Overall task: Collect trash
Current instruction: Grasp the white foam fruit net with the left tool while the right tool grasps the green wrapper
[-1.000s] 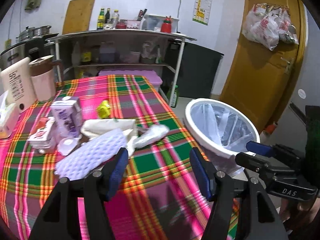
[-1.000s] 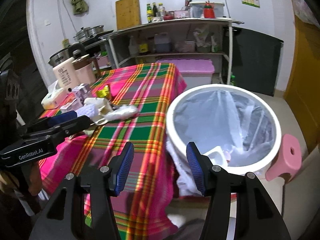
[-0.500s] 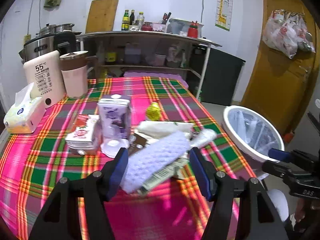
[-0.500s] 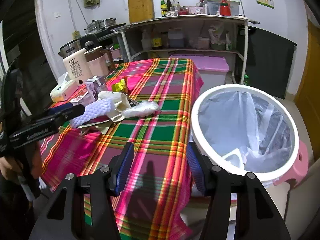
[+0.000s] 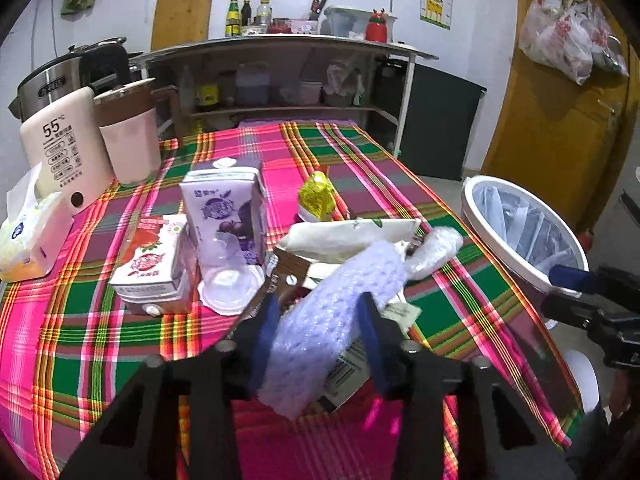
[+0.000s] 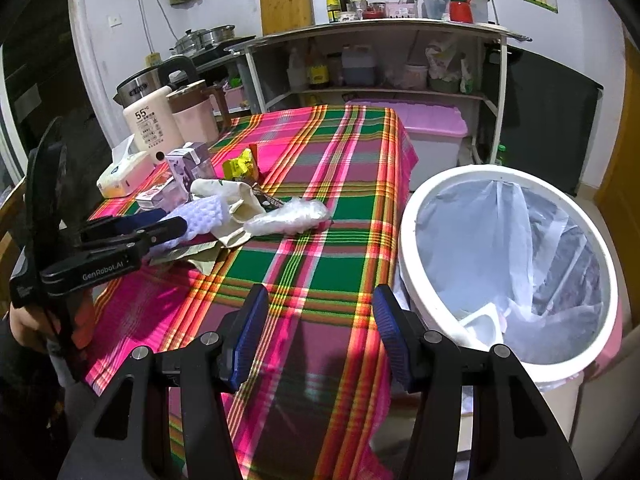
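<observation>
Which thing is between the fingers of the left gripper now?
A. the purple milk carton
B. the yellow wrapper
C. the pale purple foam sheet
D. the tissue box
C: the left gripper has just been closing, with its blue pads on either side of the pale purple foam sheet.

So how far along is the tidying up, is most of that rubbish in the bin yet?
Only a little. The lined bin beside the table holds a white container and not much else. In hand: the left gripper has just been closing around the purple foam wrap. The right gripper is open with nothing in it. Left on the tablecloth: milk cartons, yellow wrapper, clear plastic bag, cream pouch.
</observation>
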Motion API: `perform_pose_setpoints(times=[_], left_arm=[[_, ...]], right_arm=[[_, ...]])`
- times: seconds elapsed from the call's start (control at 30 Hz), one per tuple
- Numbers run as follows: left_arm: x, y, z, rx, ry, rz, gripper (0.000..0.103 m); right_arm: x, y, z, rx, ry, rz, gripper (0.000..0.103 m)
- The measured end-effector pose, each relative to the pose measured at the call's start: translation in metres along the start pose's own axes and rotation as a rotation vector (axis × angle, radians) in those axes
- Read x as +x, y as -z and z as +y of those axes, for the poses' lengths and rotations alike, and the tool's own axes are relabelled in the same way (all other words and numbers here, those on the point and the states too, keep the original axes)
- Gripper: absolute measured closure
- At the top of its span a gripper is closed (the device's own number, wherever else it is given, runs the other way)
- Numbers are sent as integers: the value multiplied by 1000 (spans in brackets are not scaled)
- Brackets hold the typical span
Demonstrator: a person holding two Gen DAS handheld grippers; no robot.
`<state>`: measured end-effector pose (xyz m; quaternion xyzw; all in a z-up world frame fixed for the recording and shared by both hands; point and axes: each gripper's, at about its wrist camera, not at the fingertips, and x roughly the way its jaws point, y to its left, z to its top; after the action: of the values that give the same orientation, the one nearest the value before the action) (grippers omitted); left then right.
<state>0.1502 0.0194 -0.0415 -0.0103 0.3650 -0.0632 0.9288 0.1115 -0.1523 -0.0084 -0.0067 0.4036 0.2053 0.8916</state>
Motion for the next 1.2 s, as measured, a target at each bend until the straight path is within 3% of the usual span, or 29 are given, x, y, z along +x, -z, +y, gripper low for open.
perform_pose_setpoints(times=[0.13,0.23,0.43,0.63,0.87,0.97,1.07,1.2], left_arm=[[-5,3,-1,-8,9,7,82],[-12,6,4,-51,25,-3,87],[-27,14,11,-103,10,-29,90],[-44,22,29,-177,-50,-56,90],[-36,32,24,-146,-53,15,90],[-36,33,13,-109,-24,27,90],[-39,33,-1,-94,53,38,90],[-42,34,-10,-94,72,32,90]], right_arm=[[3,-3,4,-6,-8,2,48],[5,-6,7,-9,-15,1,48],[10,-11,14,-11,-32,4,48],[18,-14,25,-16,-64,18,48],[28,-11,39,-29,-97,40,48],[26,-11,39,-24,-93,39,48],[23,-10,35,-13,-84,35,48],[18,-9,31,-2,-78,31,48]])
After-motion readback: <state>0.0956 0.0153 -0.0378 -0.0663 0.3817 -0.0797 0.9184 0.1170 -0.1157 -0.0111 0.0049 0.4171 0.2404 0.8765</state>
